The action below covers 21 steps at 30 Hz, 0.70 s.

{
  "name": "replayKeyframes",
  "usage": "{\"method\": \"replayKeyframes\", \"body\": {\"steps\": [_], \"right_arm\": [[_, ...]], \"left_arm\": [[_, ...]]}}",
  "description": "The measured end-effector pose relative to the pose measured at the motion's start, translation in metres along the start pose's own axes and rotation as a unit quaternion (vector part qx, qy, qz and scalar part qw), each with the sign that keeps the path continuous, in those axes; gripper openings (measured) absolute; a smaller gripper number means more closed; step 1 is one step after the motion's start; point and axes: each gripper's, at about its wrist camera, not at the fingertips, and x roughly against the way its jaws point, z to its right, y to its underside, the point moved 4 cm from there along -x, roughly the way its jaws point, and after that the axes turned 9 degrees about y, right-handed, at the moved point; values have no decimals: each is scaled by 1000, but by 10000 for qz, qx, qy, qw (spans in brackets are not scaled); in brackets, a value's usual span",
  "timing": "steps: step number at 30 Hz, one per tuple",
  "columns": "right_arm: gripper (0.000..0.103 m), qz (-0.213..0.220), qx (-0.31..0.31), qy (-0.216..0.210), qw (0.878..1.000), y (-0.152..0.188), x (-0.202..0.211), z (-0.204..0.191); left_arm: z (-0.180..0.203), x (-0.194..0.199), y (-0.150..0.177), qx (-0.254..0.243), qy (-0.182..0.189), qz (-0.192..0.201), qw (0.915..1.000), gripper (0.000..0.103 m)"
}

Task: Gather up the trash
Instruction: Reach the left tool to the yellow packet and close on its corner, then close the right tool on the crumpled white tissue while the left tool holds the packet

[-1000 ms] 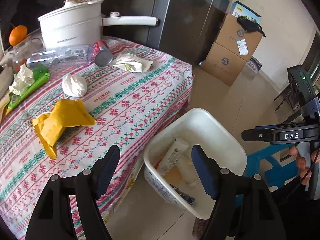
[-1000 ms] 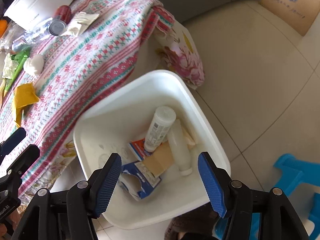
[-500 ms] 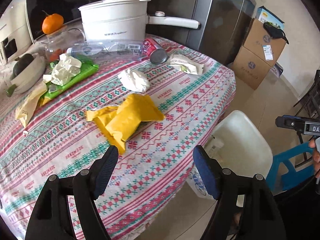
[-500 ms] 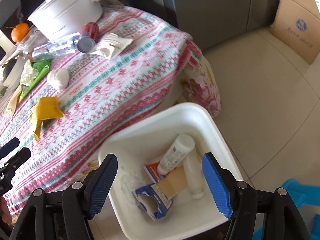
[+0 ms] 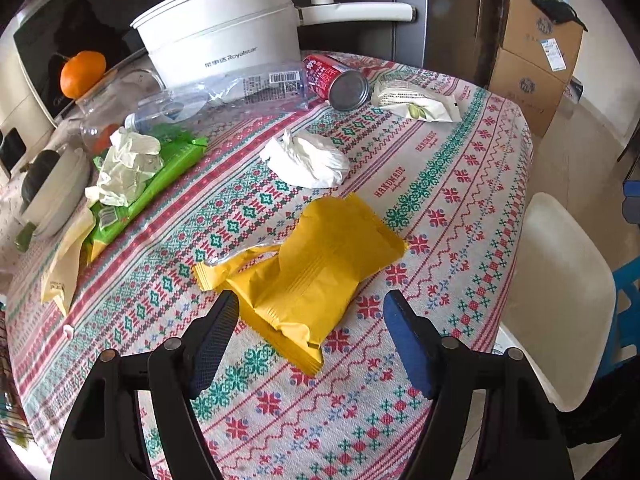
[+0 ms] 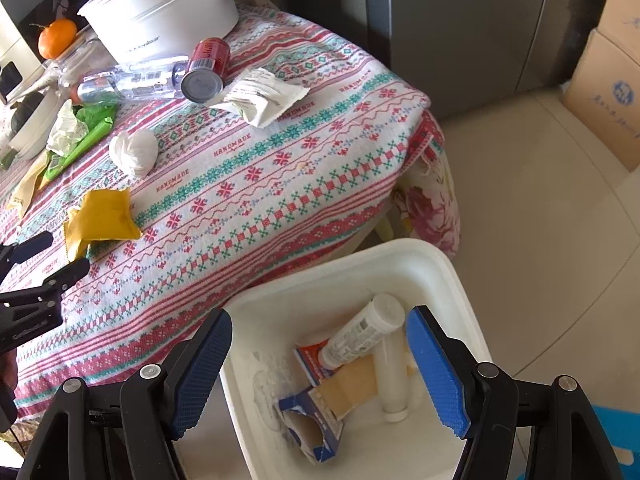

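- Listing from the left edge of the left wrist view: one pale oval dish holding a dark item too shadowed to name, and one orange fruit on a clear jar, both partly cut off by the dark rim.
- One green plastic packet carrying one crumpled pale tissue; one beige wrapper tucked partly beneath it.
- One clear crushed plastic bottle; one white long-handled electric pot, its woven top cropped.
- One red drink can lying on its side; one white tissue wad; one white printed sachet.
- One yellow crumpled snack bag on the patterned woven tablecloth, mid-table.
- Left gripper: jaws wide and lately narrowing, straddling the bag's near end without pressing it.
- Tablecloth edge falls away at right; bare tiled floor beyond.
- One white square plastic bin beside the table, holding two white tubes, one torn blue carton and card scraps.
- Right gripper: jaws wide, empty, above the bin.
- Two stacked cardboard boxes at far right.
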Motion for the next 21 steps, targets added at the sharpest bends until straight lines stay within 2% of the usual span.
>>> {"method": "replayKeyframes", "body": {"steps": [4, 7, 9, 10, 18, 21], "right_arm": [[77, -17, 31, 33, 10000, -4, -3, -2], [77, -37, 39, 35, 10000, -6, -5, -5], [77, -40, 50, 27, 10000, -7, -5, -6], [77, -37, 58, 22, 10000, -7, -5, -7], [77, -127, 282, -179, 9994, -22, -9, -36], [77, -172, 376, -418, 9983, -36, -12, -61]], "left_arm": [[1, -10, -4, -46, -156, -141, 9998, 41], [-4, -10, -5, 91, -238, -156, 9996, 31], [-7, -4, -6, 178, -291, -70, 9994, 17], [-9, 0, -8, 237, -291, -37, 9993, 14], [-36, 48, -6, 973, -100, 206, 9950, 10], [-50, 63, 1, 1202, -117, 241, 9924, 9]]}}
